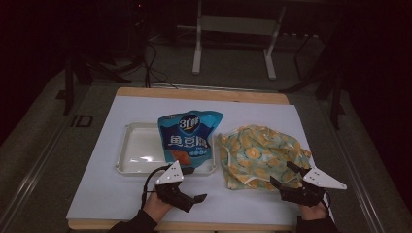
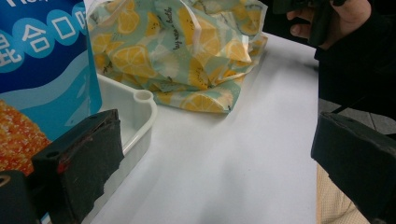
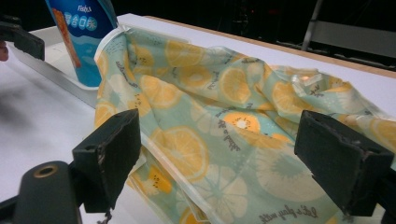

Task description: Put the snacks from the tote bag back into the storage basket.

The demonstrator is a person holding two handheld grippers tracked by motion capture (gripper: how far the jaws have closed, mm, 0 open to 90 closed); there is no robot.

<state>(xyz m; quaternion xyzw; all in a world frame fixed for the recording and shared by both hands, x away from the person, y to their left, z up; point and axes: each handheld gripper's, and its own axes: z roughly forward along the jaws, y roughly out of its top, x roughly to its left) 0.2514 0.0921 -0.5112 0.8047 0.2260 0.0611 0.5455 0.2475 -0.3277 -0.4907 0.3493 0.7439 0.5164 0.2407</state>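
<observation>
Grippers both sit at the near edge of the white table (image 1: 121, 194), each in one of the person's hands. Take the white tray (image 1: 133, 145) as the anchor. The blue snack bag (image 1: 188, 136) stands in the tray's right half, leaning a little, its printed front facing the person. Just right of the tray, touching or almost touching its right wall, lies the crumpled lemon-print bag (image 1: 260, 155), a teal plastic bag with orange citrus slices on it, slumped flat on the table.

Left gripper (image 1: 187, 196) hovers just in front of the tray's near right corner, jaws wide apart and holding nothing; in the left gripper view the tray's rounded corner (image 2: 142, 105) and the snack bag (image 2: 42, 70) sit close beside its left jaw, with bare table between the two jaws.

Right gripper (image 1: 286, 177) is well to the right of the tray, at the near edge of the lemon-print bag. Its jaws are spread too, and in the right gripper view they straddle the bag's folded plastic (image 3: 219, 140), one jaw on each side, not closed on it. Whether the pads touch the plastic, I cannot tell.
</observation>
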